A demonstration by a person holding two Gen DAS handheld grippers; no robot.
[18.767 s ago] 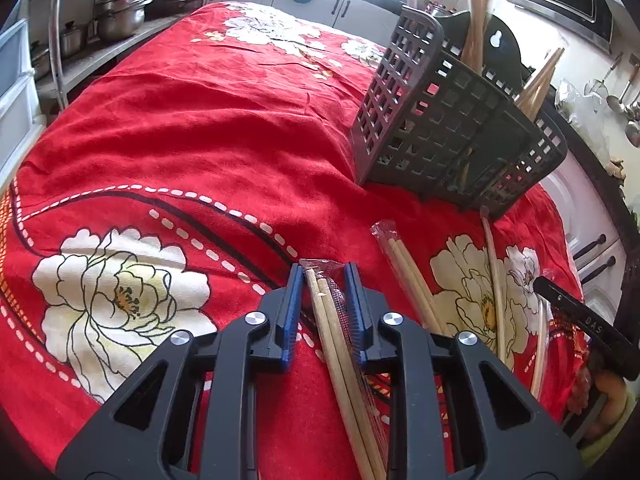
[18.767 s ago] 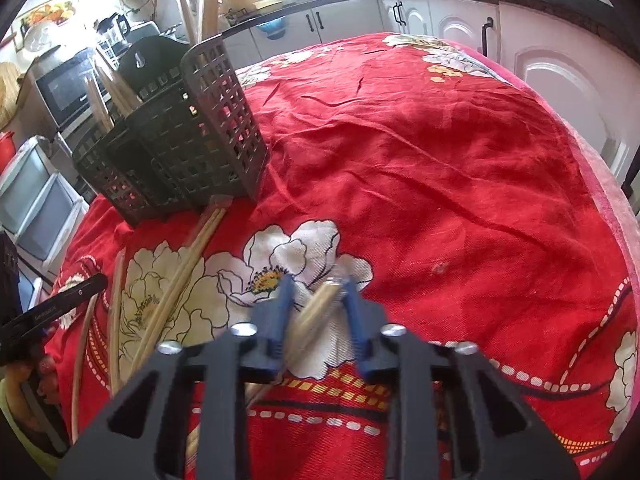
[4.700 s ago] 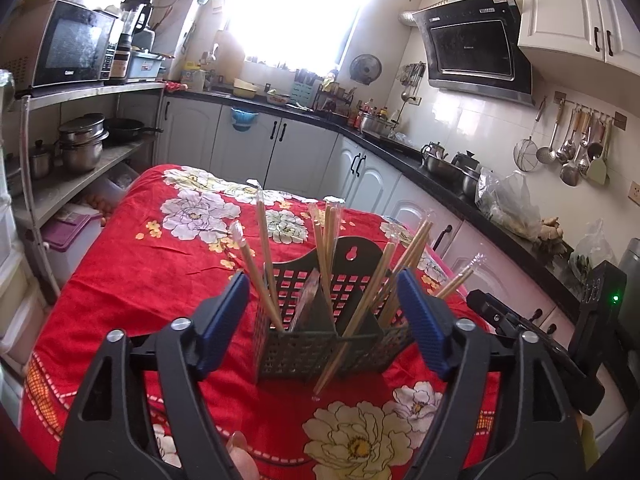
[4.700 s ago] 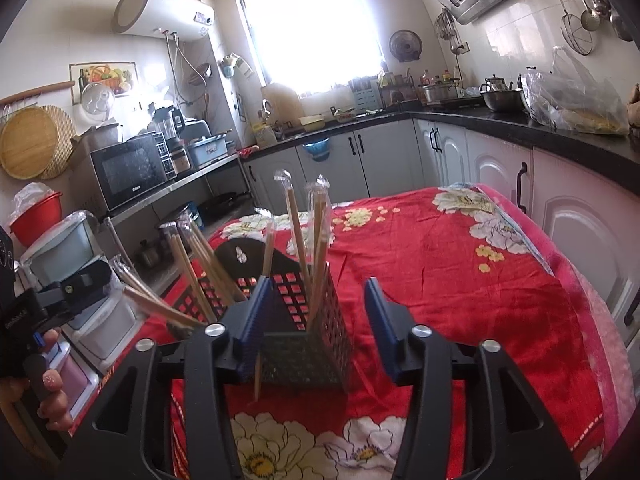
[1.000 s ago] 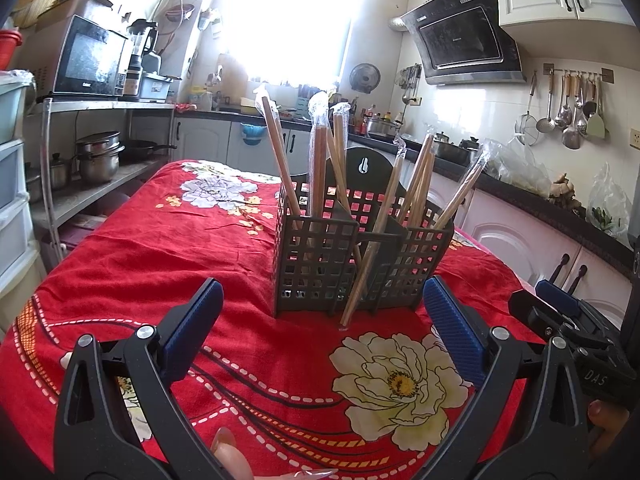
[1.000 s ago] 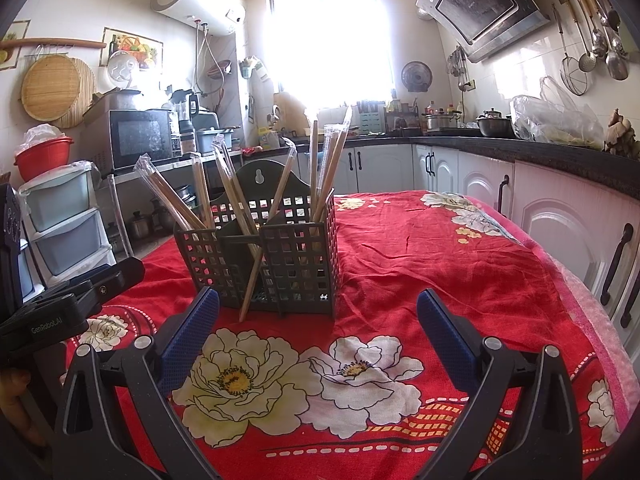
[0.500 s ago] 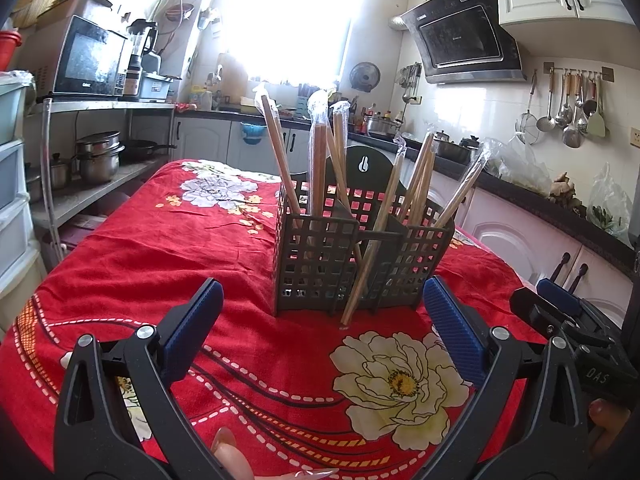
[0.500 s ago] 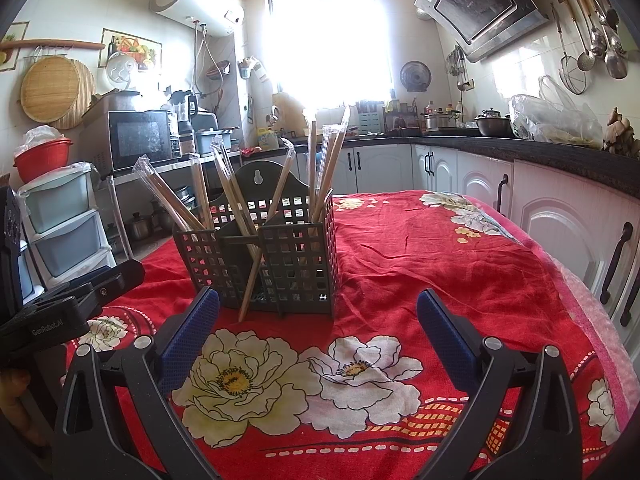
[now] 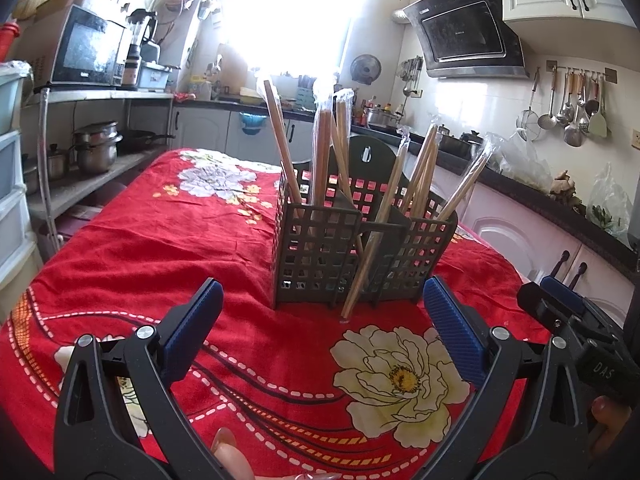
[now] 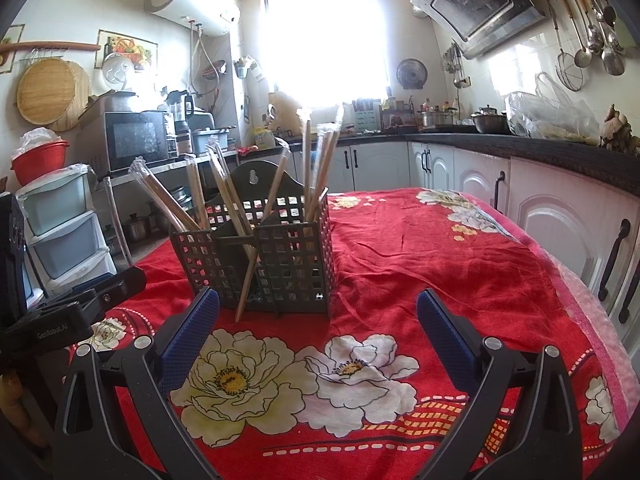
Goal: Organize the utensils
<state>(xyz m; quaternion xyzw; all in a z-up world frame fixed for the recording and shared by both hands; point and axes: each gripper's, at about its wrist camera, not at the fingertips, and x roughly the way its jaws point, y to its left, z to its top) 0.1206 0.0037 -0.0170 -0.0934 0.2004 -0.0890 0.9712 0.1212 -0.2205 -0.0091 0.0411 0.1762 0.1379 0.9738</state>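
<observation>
In the left wrist view we see the left gripper (image 9: 322,328) low in the frame with its jaws spread wide and nothing between them; its blue pads (image 9: 192,332) sit at the lower left and lower right, apart from everything on the table. In the right wrist view the right gripper (image 10: 318,330) stands the same way, jaws wide and empty, low in the frame. Each gripper also shows at the edge of the other's view, the right one at the lower right of the left view and the left one at the lower left of the right view.

Beyond both sets of jaws, in the middle of each frame, we find the dark utensil holder (image 9: 320,256) (image 10: 292,264), a slotted basket with compartments, standing upright on the red flowered tablecloth (image 9: 160,240) (image 10: 440,272). Wrapped chopsticks (image 9: 324,148) (image 10: 316,160) stand in it, leaning out at various angles from the left, middle and right compartments. One pair (image 9: 372,240) (image 10: 250,268) pokes down through the front gap of the holder, its tip on the cloth just before the basket.

Farther out, at the upper left of both frames, we see a microwave (image 9: 90,52) (image 10: 138,140) on a shelf; at the upper right a range hood (image 9: 468,40) (image 10: 476,4) and hanging ladles (image 9: 572,104) (image 10: 596,28).
</observation>
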